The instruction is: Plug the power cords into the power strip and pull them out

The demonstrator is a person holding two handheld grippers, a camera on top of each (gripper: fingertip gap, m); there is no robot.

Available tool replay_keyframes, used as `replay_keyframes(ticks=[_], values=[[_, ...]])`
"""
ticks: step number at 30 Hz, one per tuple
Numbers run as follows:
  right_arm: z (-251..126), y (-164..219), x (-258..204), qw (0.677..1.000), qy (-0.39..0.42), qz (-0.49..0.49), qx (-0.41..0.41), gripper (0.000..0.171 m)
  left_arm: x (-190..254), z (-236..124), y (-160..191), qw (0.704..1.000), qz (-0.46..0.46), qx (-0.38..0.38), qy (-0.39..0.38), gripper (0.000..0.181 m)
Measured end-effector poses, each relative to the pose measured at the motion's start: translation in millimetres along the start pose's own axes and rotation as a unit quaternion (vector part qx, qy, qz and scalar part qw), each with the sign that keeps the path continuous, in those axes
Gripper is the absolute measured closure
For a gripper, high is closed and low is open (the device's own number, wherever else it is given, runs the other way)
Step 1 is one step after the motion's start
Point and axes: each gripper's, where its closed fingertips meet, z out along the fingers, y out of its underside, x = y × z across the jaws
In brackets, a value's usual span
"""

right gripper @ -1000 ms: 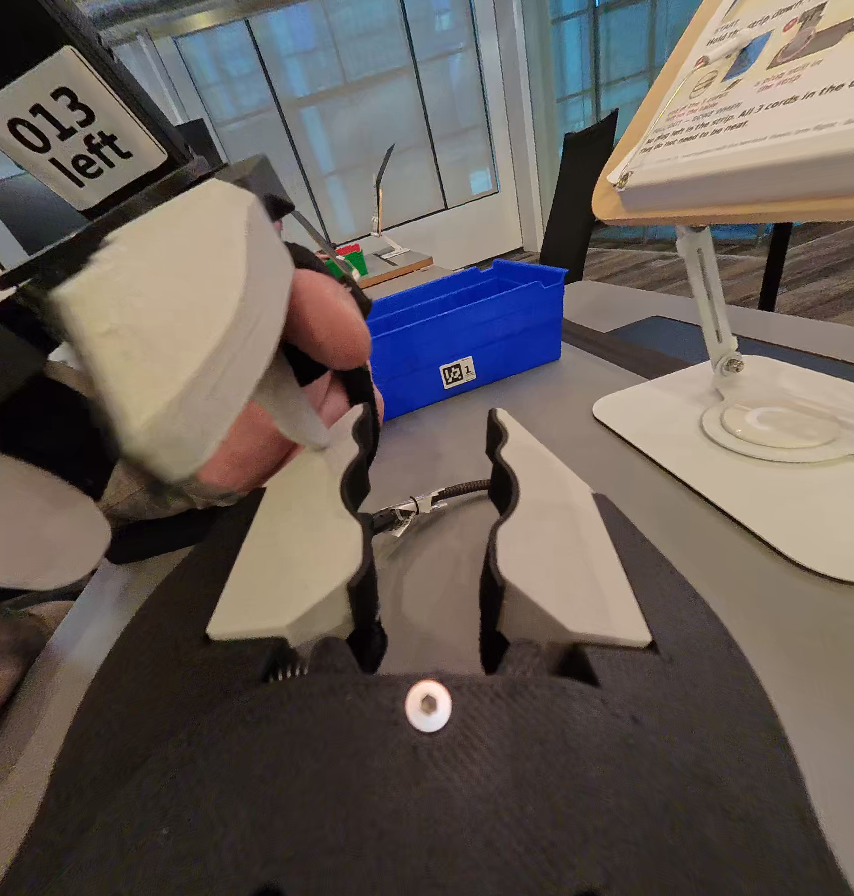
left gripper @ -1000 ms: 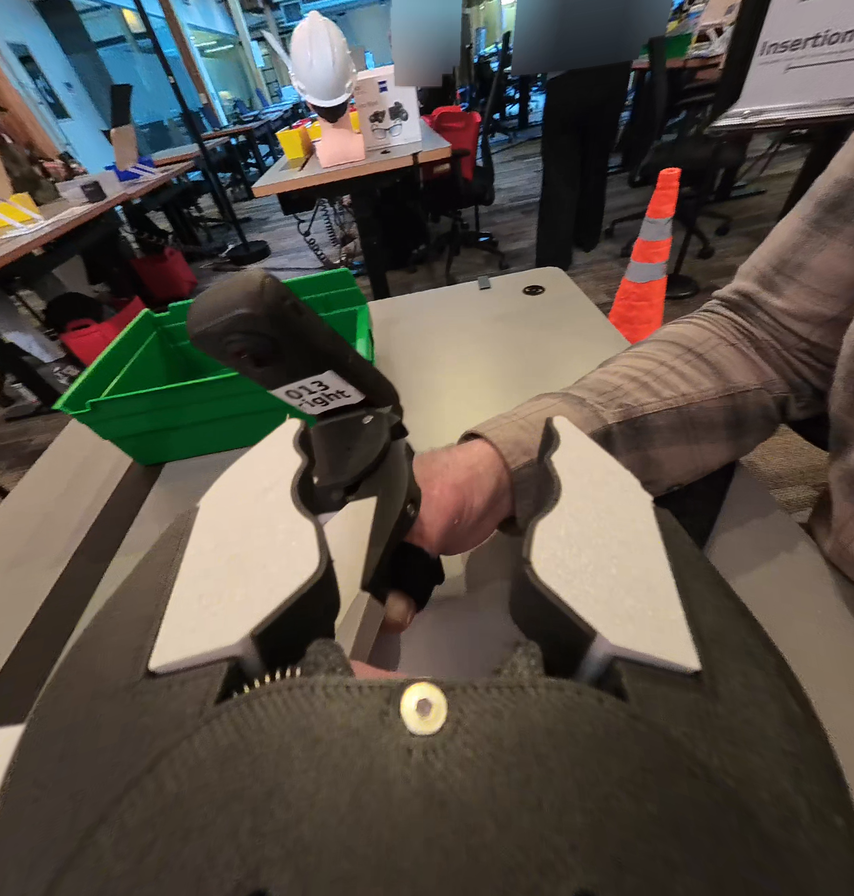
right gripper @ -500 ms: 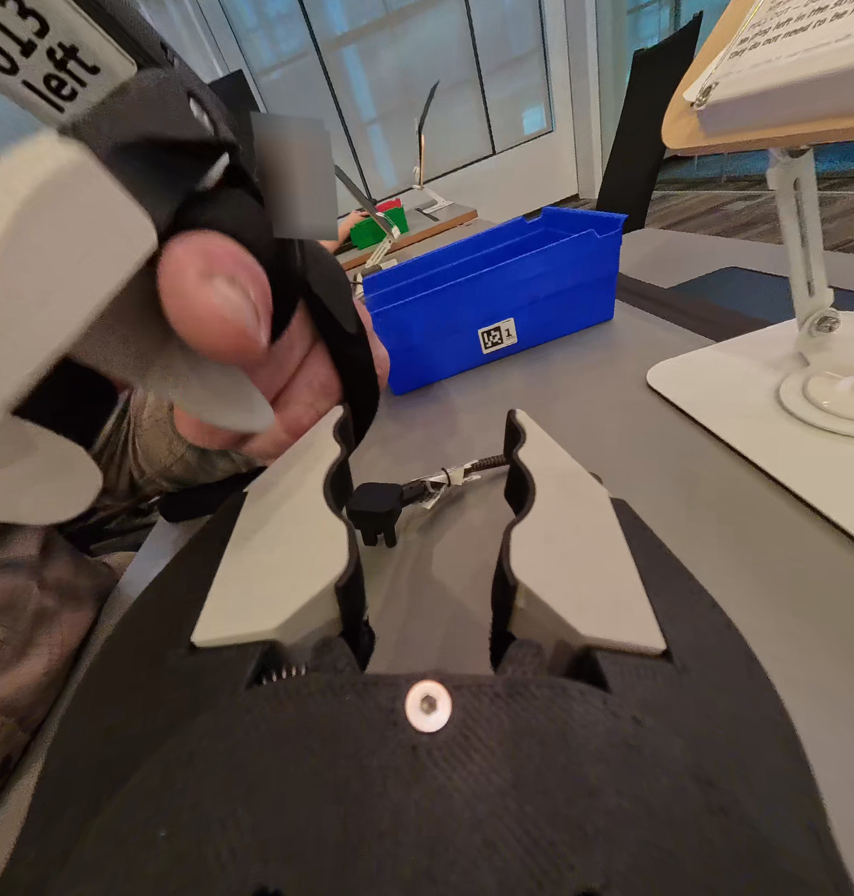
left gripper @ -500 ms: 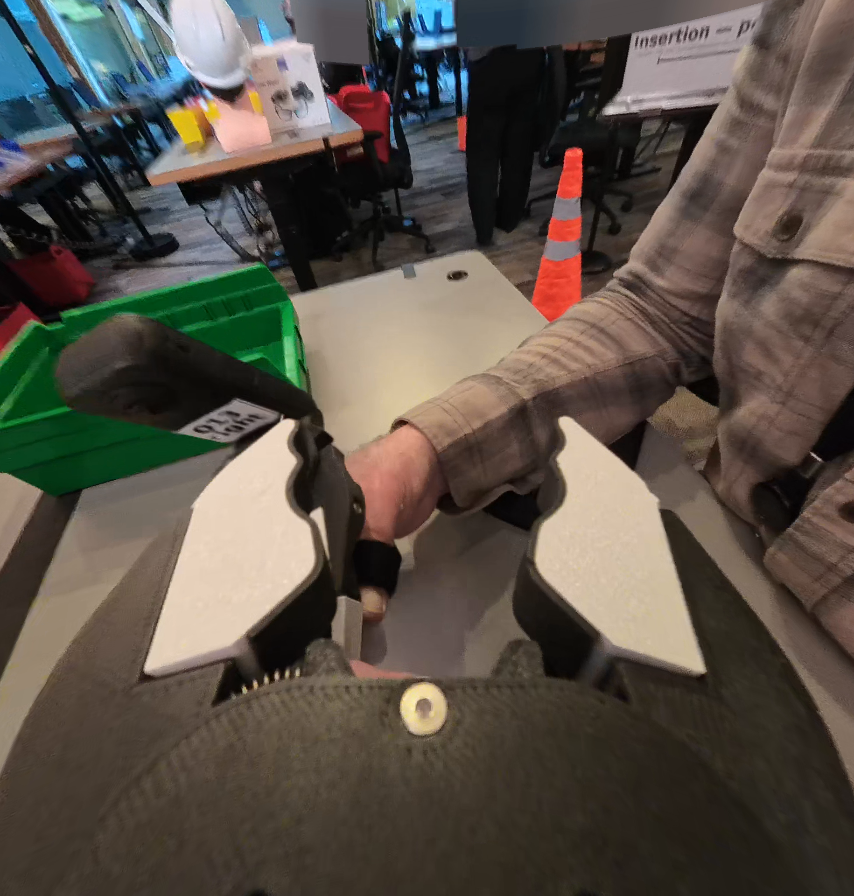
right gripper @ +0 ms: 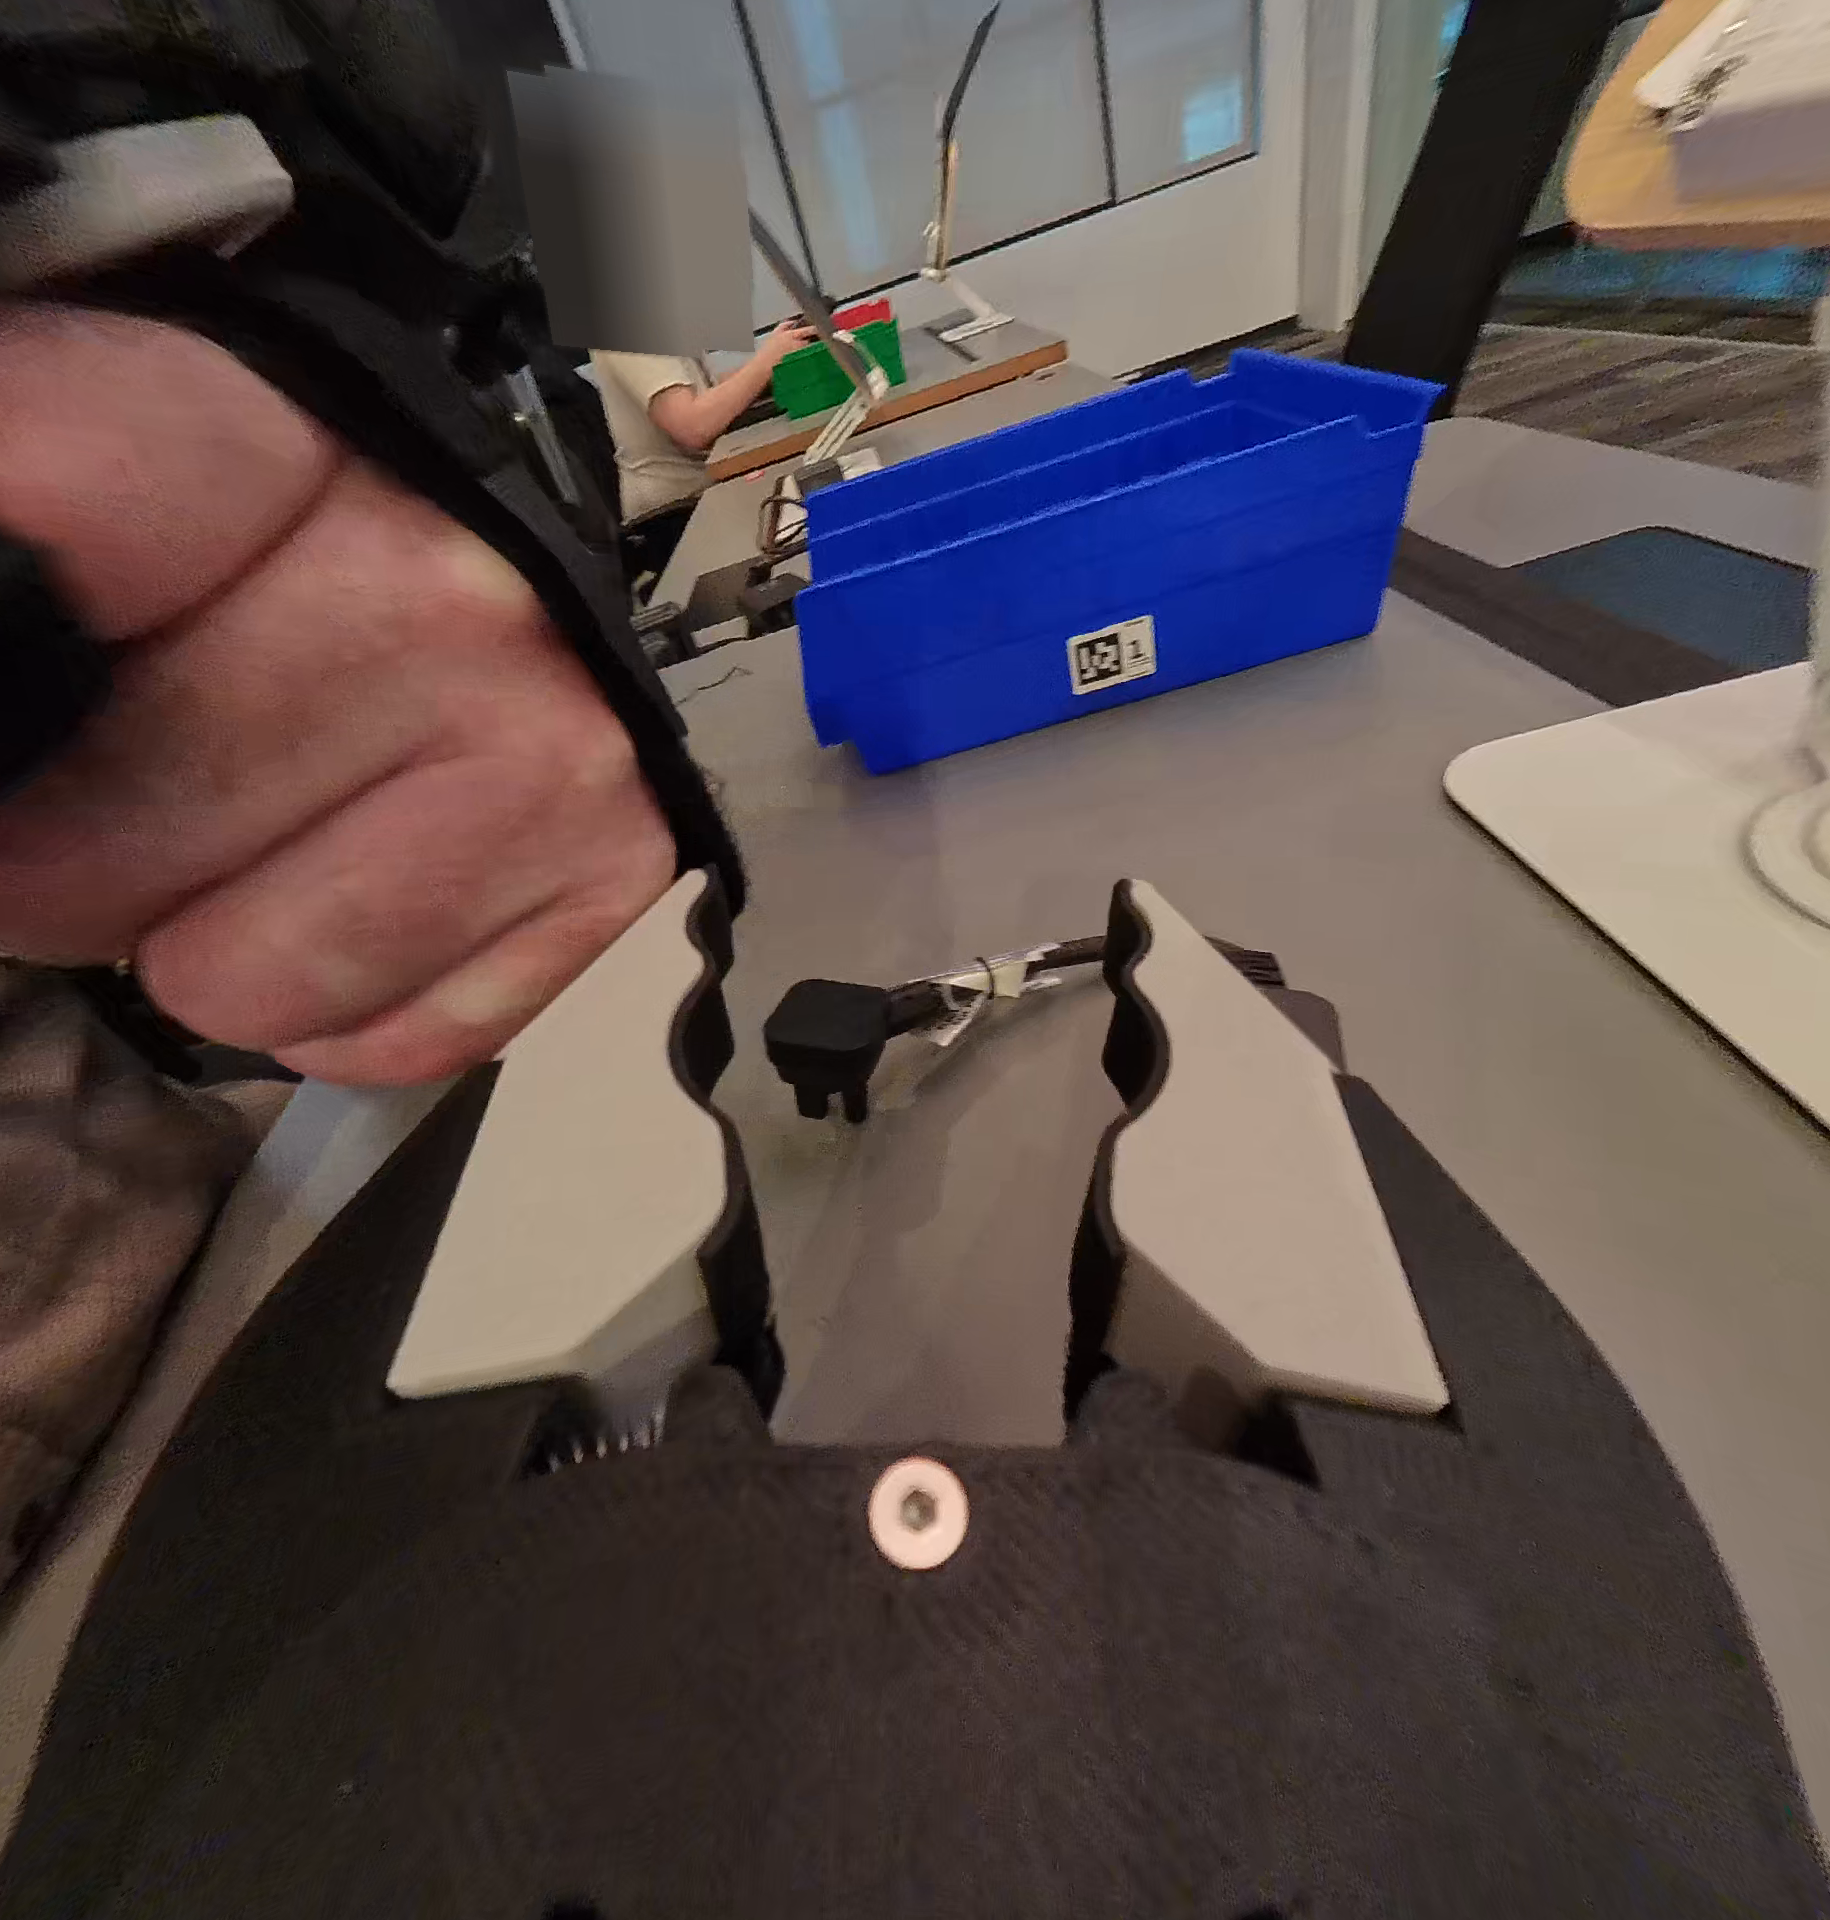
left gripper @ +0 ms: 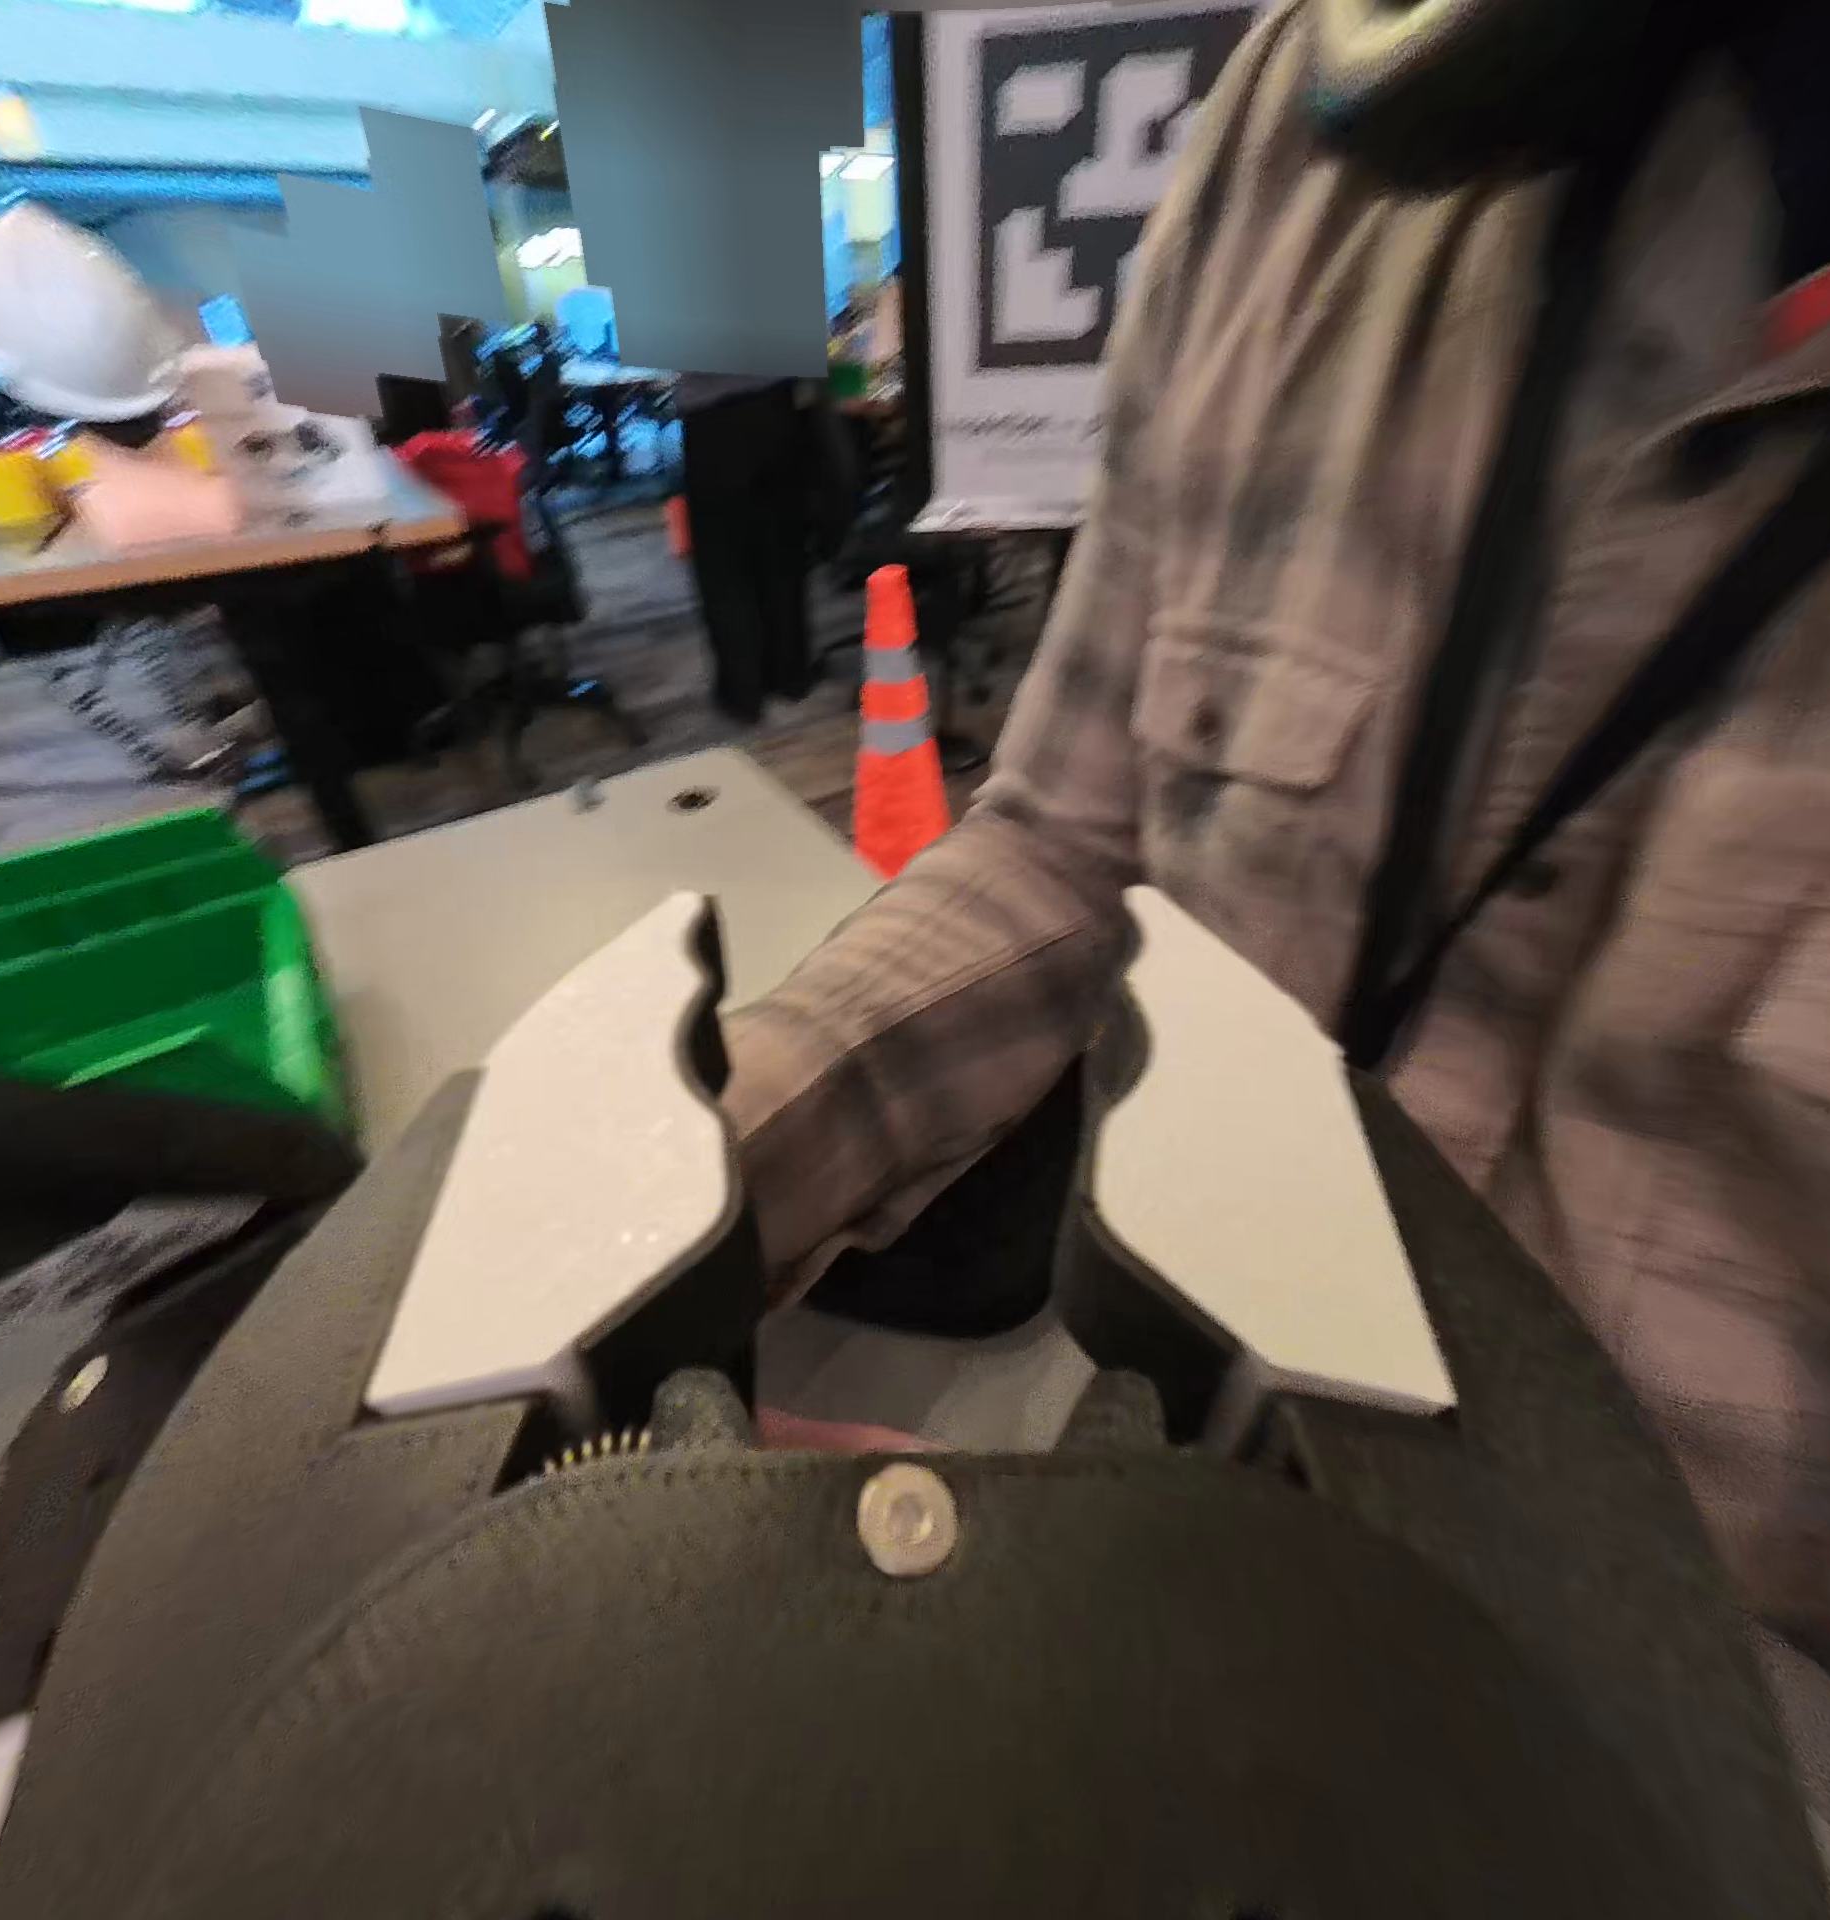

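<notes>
In the right wrist view a black power plug [right gripper: 826, 1044] with its cord [right gripper: 1004, 975] lies on the grey table [right gripper: 1254, 831], just beyond the tips of my right gripper [right gripper: 916, 914]. That gripper is open and empty, with the plug a little left of the middle of the gap. My left gripper [left gripper: 921, 914] is open and empty; a person's plaid sleeve [left gripper: 921, 1008] shows between its fingers. The hand holding the left gripper [right gripper: 298, 748] fills the left of the right wrist view. No power strip is in view.
A blue bin [right gripper: 1108, 561] stands on the table beyond the plug. A white stand base [right gripper: 1638, 862] lies at the right. A green bin [left gripper: 132, 945] sits at the left of the left wrist view. An orange cone [left gripper: 895, 727] stands on the floor past the table edge. The black power plug [right gripper: 826, 1044] is about 9 cm from my right fingertips and 25 cm from my left.
The left gripper has swung right and up toward the person's torso; the right gripper's body has left its view. The right gripper has opened wider and the plug now shows fully between its tips.
</notes>
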Motion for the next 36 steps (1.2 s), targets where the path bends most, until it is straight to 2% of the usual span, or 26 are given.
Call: replay_keyframes(ticks=[1, 3, 6, 7, 9, 11, 13, 15, 16, 17, 19, 21, 24, 27, 29, 32, 36], values=[[2.0, 0.9, -5.2, 1.000, -0.015, 0.001, -0.003, 0.098, 10.3, -0.1, -6.6, 0.999, -0.001, 0.017, 0.030, 0.122], [5.6, 4.9, -19.7, 0.998, -0.059, 0.005, -0.014, 0.100, 27.9, 0.1, -18.5, 0.995, -0.018, 0.052, 0.086, 0.125], [6.6, 8.4, -34.3, 0.995, -0.097, -0.008, -0.026, 0.096, 47.0, 7.8, -23.3, 0.987, -0.042, 0.056, 0.146, 0.110], [5.3, 5.5, -35.6, 0.995, -0.099, -0.011, -0.018, 0.094, 46.9, 9.1, -25.9, 0.988, -0.035, 0.055, 0.137, 0.105], [-1.4, -10.7, -36.1, 0.995, -0.098, -0.016, 0.028, 0.090, 40.5, -8.1, -52.5, 0.989, -0.010, 0.112, 0.101, 0.105], [-14.7, -32.2, -27.0, 0.993, -0.077, -0.008, 0.094, 0.090, 27.2, -43.5, -79.2, 0.982, 0.006, 0.180, 0.047, 0.113], [-25.8, -35.1, -11.9, 0.993, -0.033, -0.025, 0.108, 0.097, 6.1, -80.3, -90.1, 0.977, 0.012, 0.209, -0.037, 0.114], [-41.2, -51.5, -7.1, 0.986, -0.025, -0.020, 0.167, 0.102, -19.9, -107.9, -81.0, 0.974, 0.012, 0.184, -0.131, 0.116], [-49.5, -60.2, -12.6, 0.979, -0.043, -0.022, 0.198, 0.112, -32.9, -120.4, -74.4, 0.970, 0.005, 0.175, -0.172, 0.118], [-56.4, -67.1, -19.5, 0.973, -0.062, -0.027, 0.223, 0.116, -49.6, -132.7, -64.9, 0.962, -0.010, 0.162, -0.220, 0.127], [-66.9, -77.5, -42.2, 0.959, -0.116, -0.052, 0.255, 0.133, -65.9, -139.0, -41.0, 0.959, -0.028, 0.125, -0.252, 0.133], [-71.7, -83.0, -68.8, 0.945, -0.170, -0.084, 0.266, 0.140, -90.3, -137.2, -4.7, 0.951, -0.062, 0.061, -0.295, 0.135], [-70.9, -85.3, -92.7, 0.933, -0.200, -0.129, 0.271, 0.143, -111.7, -117.2, 38.9, 0.947, -0.134, 0.035, -0.289, 0.139], [-70.7, -87.4, -105.8, 0.924, -0.222, -0.139, 0.278, 0.142, -117.1, -87.8, 74.7, 0.948, -0.163, -0.018, -0.272, 0.134], [-68.0, -86.6, -112.9, 0.924, -0.229, -0.146, 0.268, 0.145, -118.3, -76.5, 74.6, 0.949, -0.175, 0.004, -0.262, 0.142], [-61.4, -84.8, -120.3, 0.926, -0.238, -0.149, 0.253, 0.145, -120.5, -72.4, 75.6, 0.948, -0.183, 0.013, -0.261, 0.138], [-50.0, -81.1, -134.9, 0.923, -0.255, -0.155, 0.244, 0.144, -118.4, -63.4, 76.5, 0.949, -0.183, 0.011, -0.255, 0.143]])
